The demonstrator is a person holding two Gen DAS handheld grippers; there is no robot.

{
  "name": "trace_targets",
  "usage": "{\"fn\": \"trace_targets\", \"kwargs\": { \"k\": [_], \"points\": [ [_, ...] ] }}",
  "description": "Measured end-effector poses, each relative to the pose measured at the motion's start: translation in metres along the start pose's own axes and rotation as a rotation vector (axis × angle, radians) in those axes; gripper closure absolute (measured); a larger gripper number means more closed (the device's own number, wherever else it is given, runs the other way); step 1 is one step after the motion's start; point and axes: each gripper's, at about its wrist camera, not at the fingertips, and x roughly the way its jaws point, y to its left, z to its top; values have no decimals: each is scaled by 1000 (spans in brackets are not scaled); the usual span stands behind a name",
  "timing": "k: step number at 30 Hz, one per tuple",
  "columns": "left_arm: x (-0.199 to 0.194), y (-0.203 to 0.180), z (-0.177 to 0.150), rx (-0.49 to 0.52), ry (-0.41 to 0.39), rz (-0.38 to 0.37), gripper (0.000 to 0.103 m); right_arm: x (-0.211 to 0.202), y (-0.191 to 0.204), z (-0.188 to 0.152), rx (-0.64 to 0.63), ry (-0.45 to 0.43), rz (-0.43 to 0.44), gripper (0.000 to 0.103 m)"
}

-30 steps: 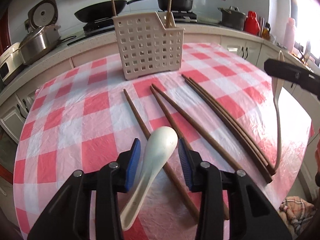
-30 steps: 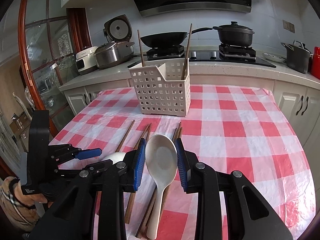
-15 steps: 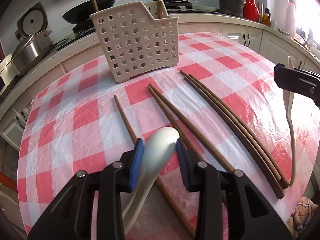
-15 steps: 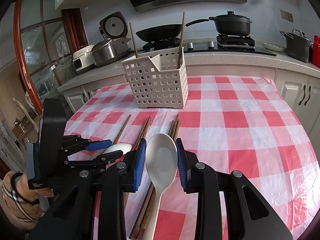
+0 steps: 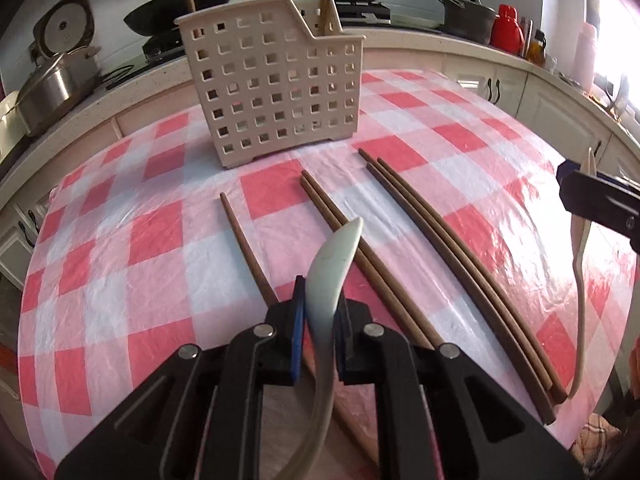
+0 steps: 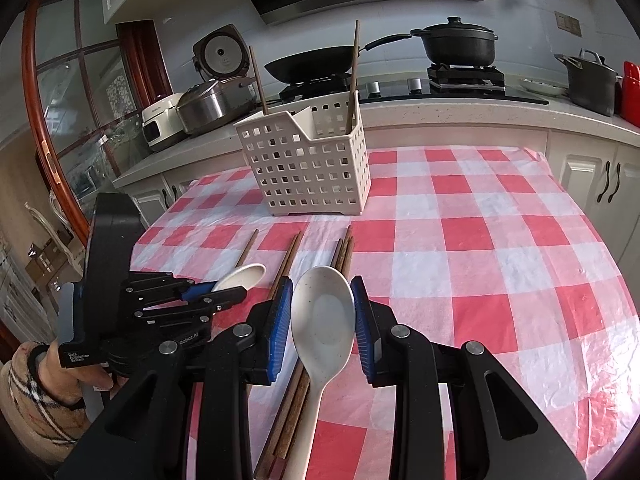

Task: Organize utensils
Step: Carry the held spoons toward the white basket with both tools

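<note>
The left claw (image 5: 320, 322) has just been closing and is now clenched on a white spoon (image 5: 334, 264), which is turned on edge between its pads, bowl forward and tipped up above the bench (image 5: 120, 264). The right claw (image 6: 322, 320) grips a second white spoon (image 6: 322, 312) across the bowl, face up, its handle trailing back under the claw.

Beyond them a white perforated basket (image 6: 308, 168) stands upright on the checked cloth, with two brown chopsticks (image 6: 352, 76) leaning up out of it, one at each end; what else is inside cannot be made out through the holes. More loose chopsticks (image 5: 452, 248) lie on the cloth in front of the basket, their near ends hidden behind the claws.

In the right wrist view a plaid sleeve (image 6: 32, 408) shows at the left edge, cut off by the frame
</note>
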Motion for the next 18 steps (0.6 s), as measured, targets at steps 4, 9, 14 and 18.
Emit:
{"fn": "trace_targets", "kwargs": {
  "k": [4,9,14,18],
  "points": [
    [-22,6,1,-45,-62,-7,91,-1,3,1,-7,-2,3,74],
    [-55,18,2,-129,-179,-103,91,-5,11,3,-28,-11,9,74],
    [-96,27,0,-183,-373,-198,90,-19,22,10,-57,-54,7,75],
    [-115,25,0,-184,-432,-190,85,-26,30,15,-77,-75,1,76]
  ]
}}
